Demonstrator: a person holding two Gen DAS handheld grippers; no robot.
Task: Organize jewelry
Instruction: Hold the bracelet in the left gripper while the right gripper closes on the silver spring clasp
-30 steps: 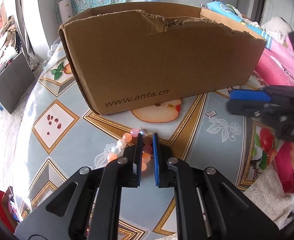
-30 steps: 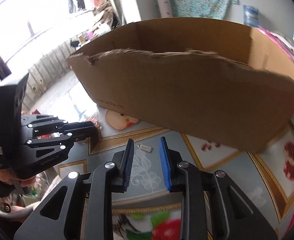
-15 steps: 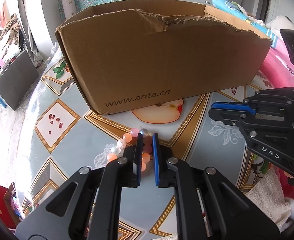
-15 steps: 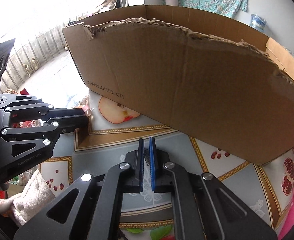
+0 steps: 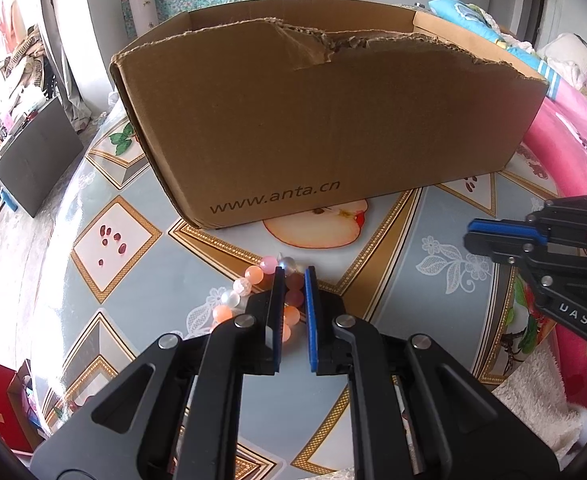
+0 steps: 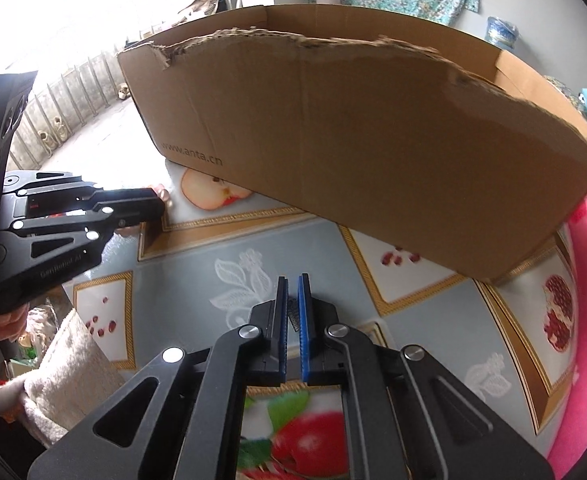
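Note:
A bracelet of pink, orange and white beads [image 5: 253, 277] lies on the patterned tablecloth in front of a torn cardboard box [image 5: 325, 128]. My left gripper [image 5: 294, 276] is shut on it, with beads pinched between the pads. In the right wrist view my right gripper [image 6: 292, 280] is shut on a small silver charm [image 6: 292, 314], low over the tablecloth. Both wrist views show the other gripper: the right gripper [image 5: 478, 236] at the right edge, the left gripper [image 6: 158, 208] at the left with beads at its tip. The box [image 6: 373, 140] stands just behind both.
A fruit-print tablecloth [image 5: 109, 240] covers the round table, whose edge falls away at the left. A white fluffy towel [image 5: 533, 392] lies at the near right, with pink fabric [image 5: 565, 152] beyond it. A person's hand [image 6: 1, 320] holds the left gripper.
The right gripper's jaws closed around the silver charm that lay on the cloth, and the charm is gone from its spot. The left gripper kept still on the beads.

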